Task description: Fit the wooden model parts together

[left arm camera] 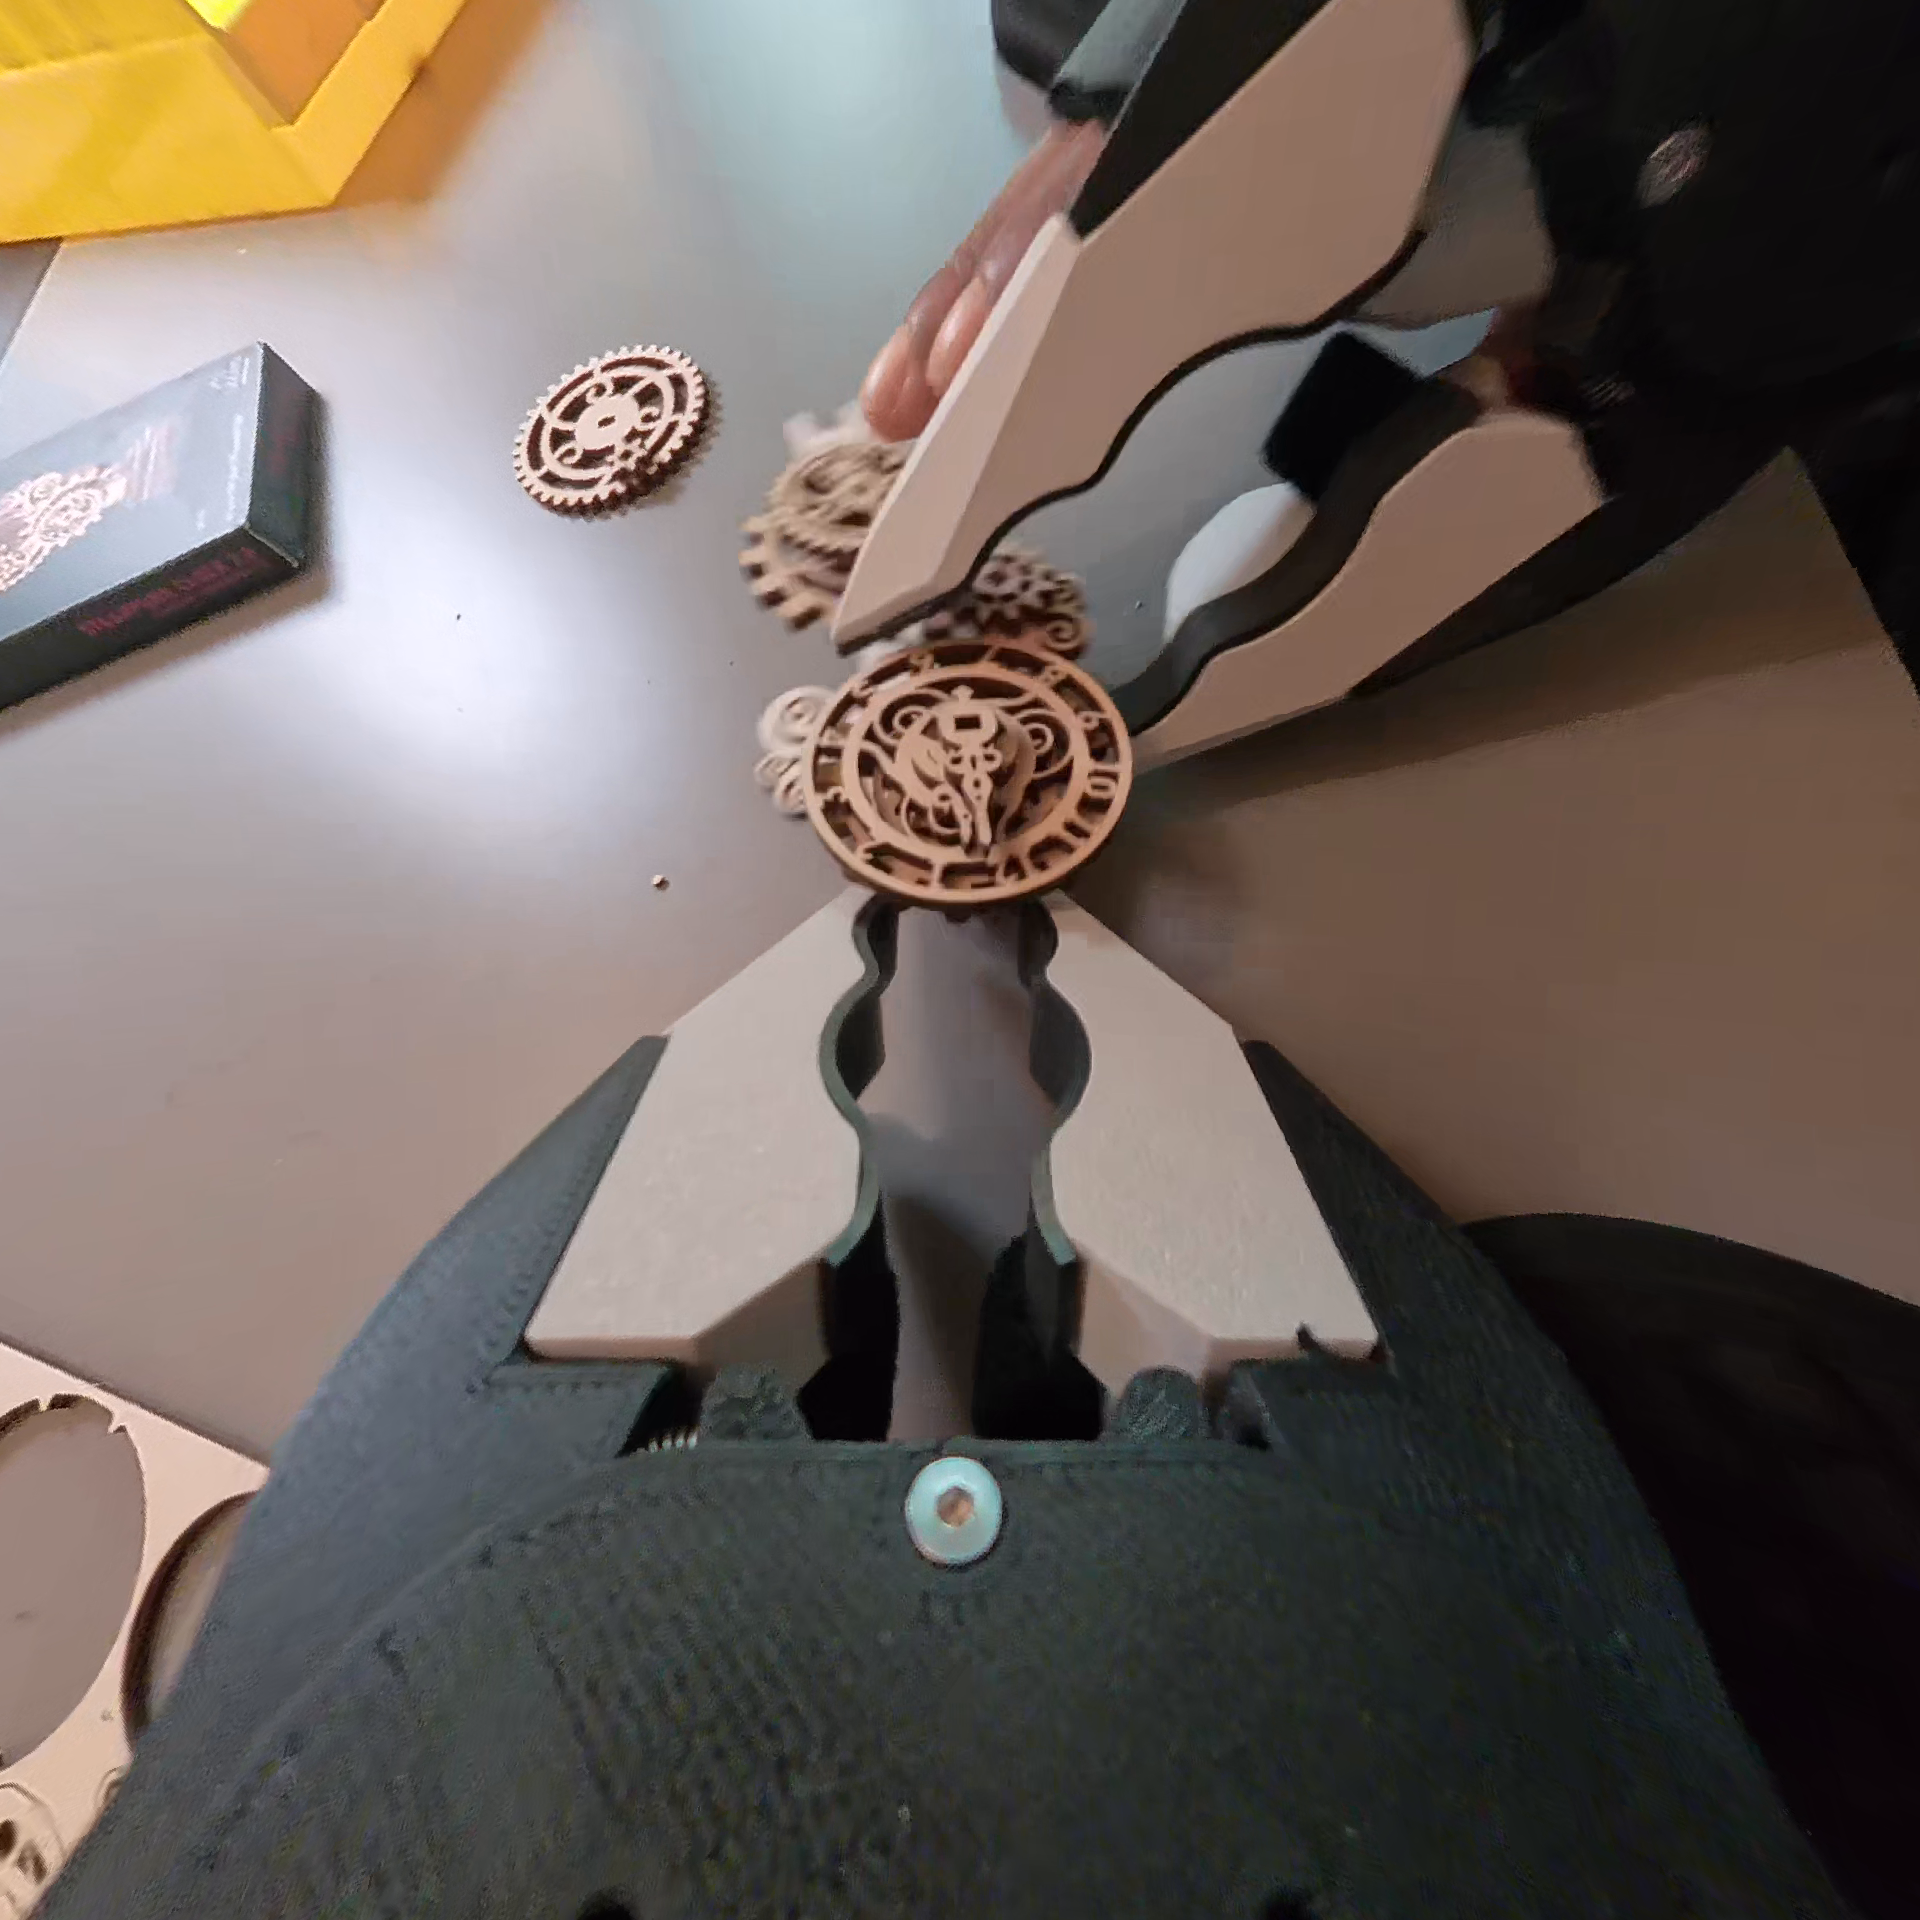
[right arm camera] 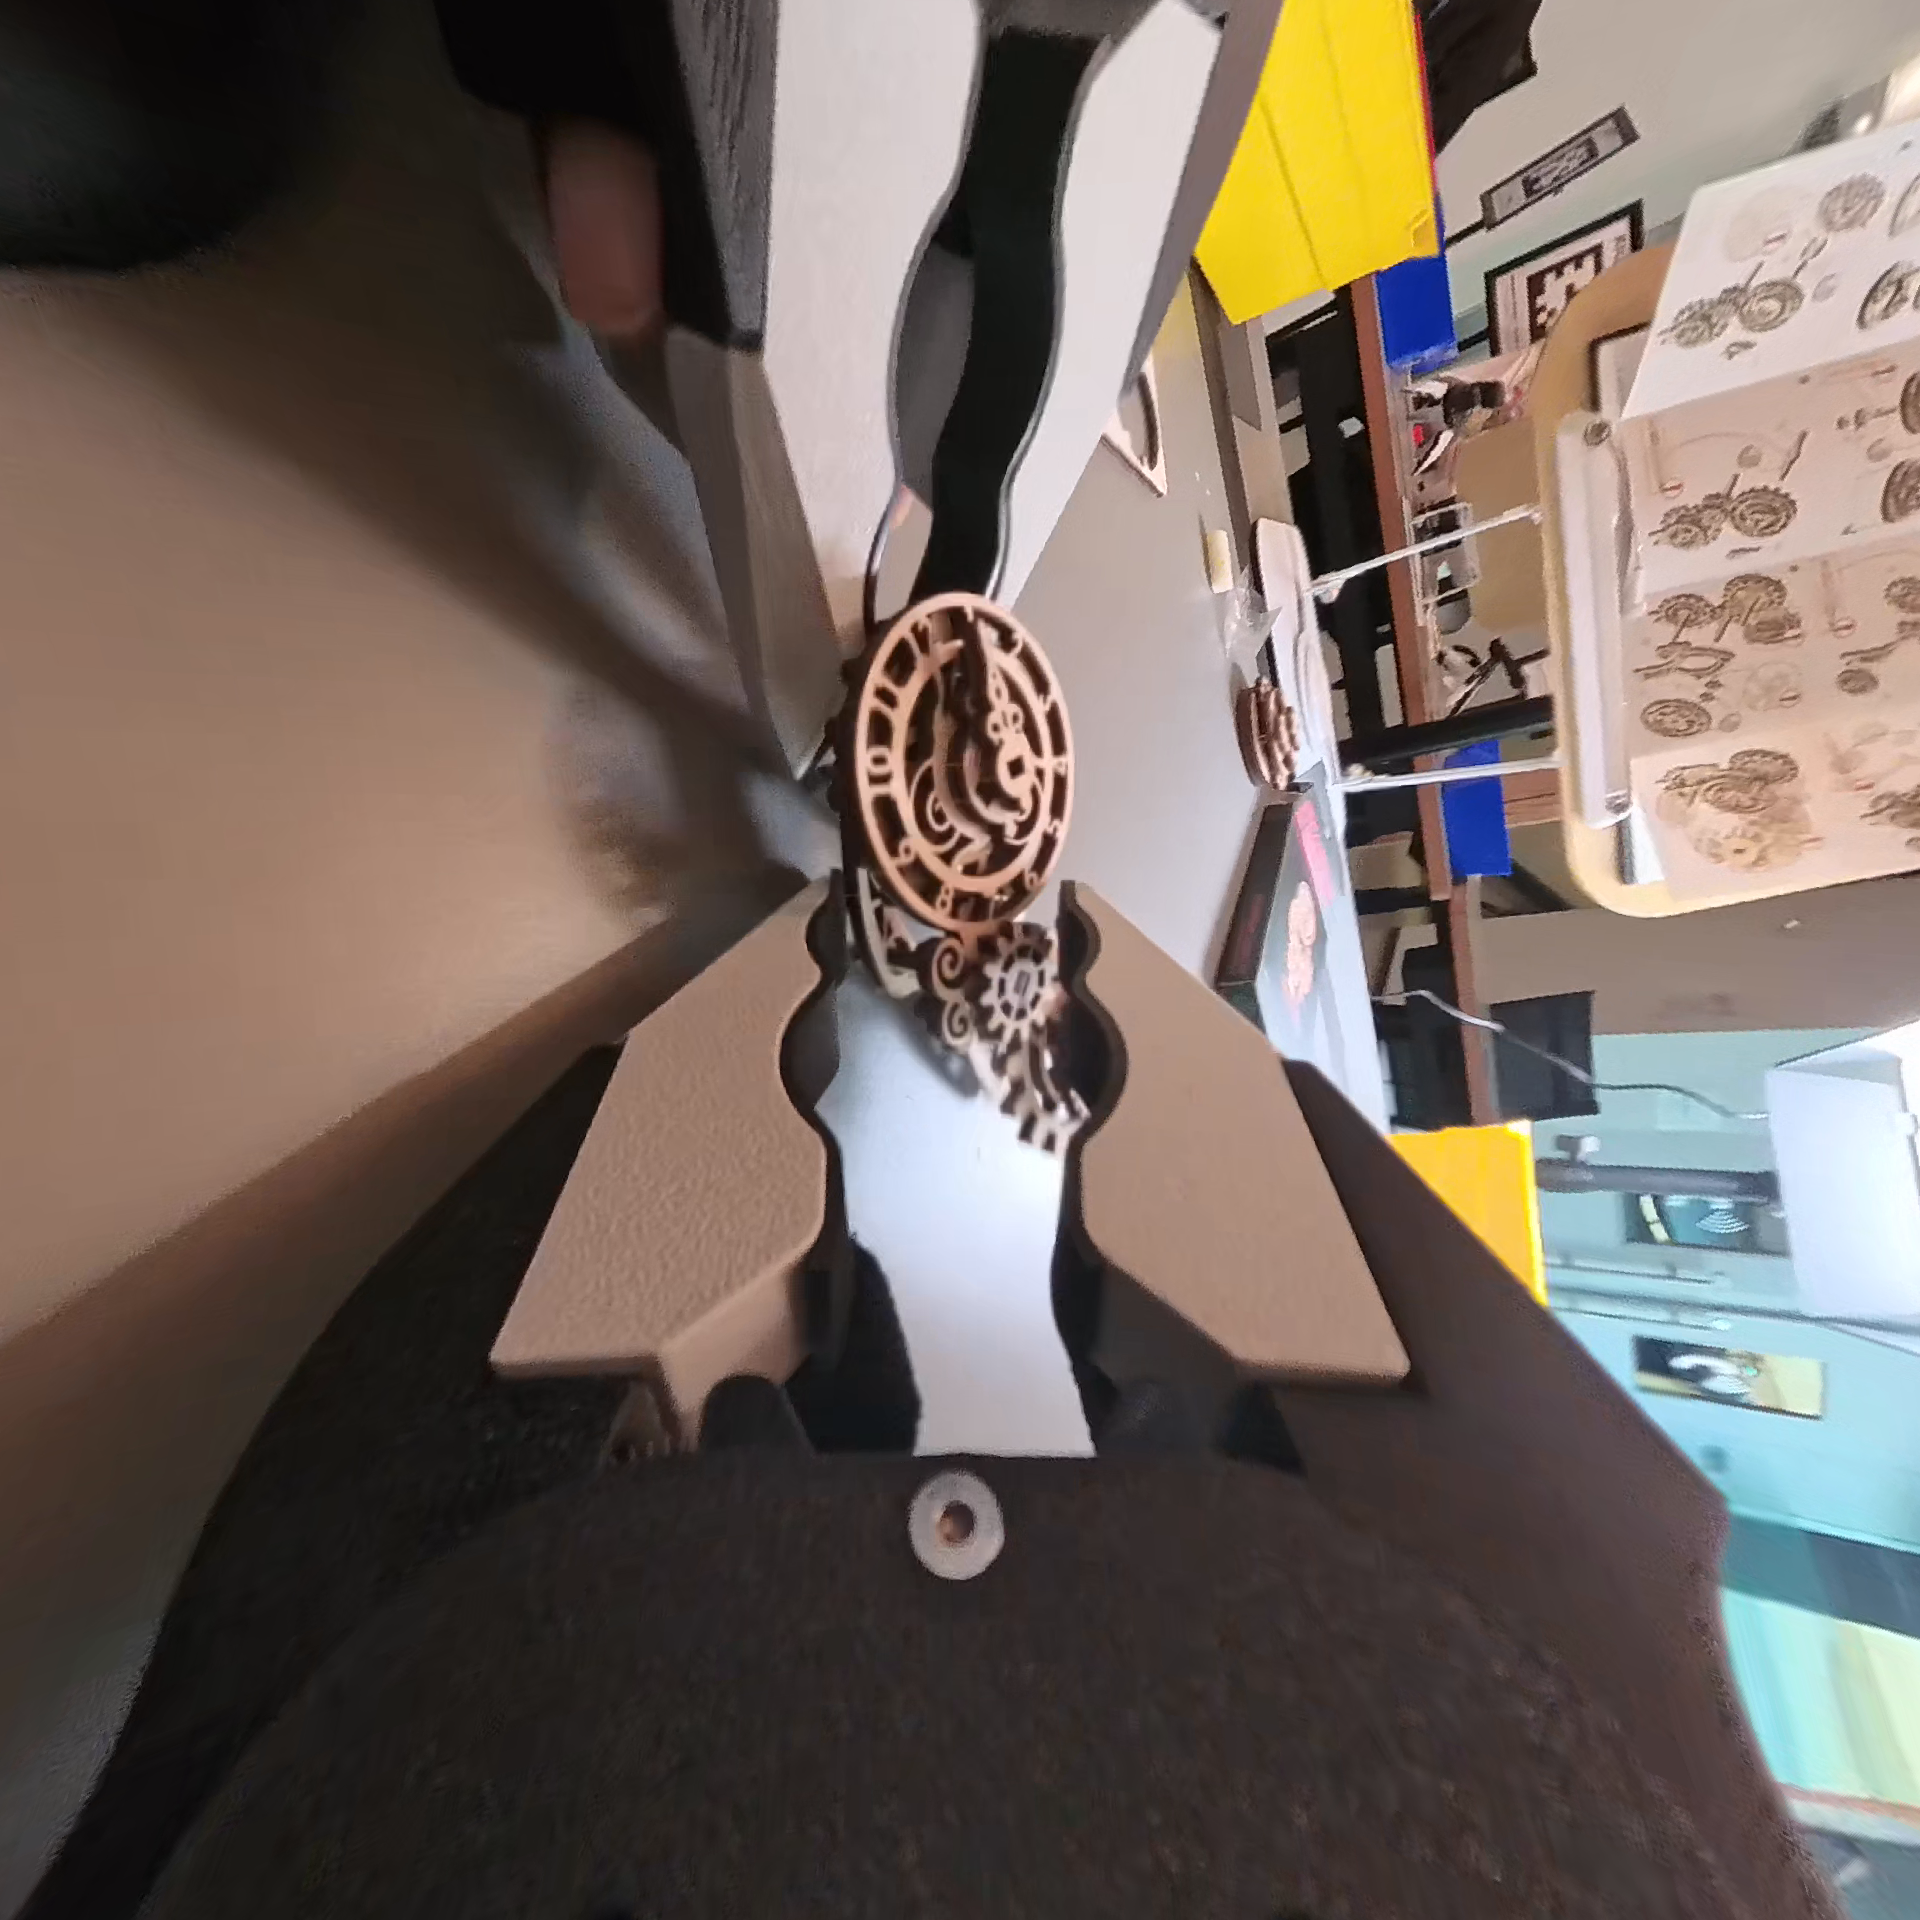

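Clock face (left arm camera: 968,767) already joined to gears, left gripper (left arm camera: 958,914) pinching its rim, right gripper (right arm camera: 951,914) parted around the gears; loose gear (left arm camera: 613,431) beyond unfitted

Bright, tabletop glare, motion blur, fisheye edges

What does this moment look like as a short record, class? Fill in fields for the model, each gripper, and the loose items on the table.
Model: wooden model, a round clock-face disc with gears behind it
Left: left gripper closed on the disc's lower edge
Right: right gripper, fingers on either side of the model's gear cluster; grip unclear
Loose part: gear lying flat on the table
Other items: black box, yellow bin, wooden sheet with cut-outs
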The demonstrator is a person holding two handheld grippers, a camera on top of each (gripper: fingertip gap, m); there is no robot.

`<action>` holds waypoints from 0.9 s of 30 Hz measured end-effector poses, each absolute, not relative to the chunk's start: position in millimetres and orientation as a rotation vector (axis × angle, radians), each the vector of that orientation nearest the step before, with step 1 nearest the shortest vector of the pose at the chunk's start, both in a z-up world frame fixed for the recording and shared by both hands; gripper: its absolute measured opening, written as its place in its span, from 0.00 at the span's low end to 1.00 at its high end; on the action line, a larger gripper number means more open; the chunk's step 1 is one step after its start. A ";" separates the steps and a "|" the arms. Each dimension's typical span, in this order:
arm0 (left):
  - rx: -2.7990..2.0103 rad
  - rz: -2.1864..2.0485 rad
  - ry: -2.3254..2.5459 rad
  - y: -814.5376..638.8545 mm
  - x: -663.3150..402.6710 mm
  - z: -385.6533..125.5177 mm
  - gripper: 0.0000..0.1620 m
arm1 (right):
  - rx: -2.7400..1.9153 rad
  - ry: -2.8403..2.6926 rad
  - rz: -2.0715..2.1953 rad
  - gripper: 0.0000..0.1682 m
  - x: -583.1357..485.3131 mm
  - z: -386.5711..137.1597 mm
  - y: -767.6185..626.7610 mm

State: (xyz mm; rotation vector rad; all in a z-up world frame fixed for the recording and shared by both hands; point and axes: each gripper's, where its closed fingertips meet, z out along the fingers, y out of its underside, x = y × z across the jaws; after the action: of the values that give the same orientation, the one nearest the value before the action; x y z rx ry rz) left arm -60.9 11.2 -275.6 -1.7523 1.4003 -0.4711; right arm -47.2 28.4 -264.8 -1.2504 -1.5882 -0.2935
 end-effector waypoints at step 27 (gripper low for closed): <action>-1.351 -0.571 1.305 -10.5 -45.1 -213.8 0.16 | -1.224 -1.790 0.873 0.19 -52.2 -203.2 -23.5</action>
State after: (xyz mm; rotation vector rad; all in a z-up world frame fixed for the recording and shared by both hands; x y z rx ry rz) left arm -45.1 -10.5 -213.8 -1.3515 1.3048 -0.5708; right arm -52.2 -23.5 -203.2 -1.2244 -1.7896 0.8733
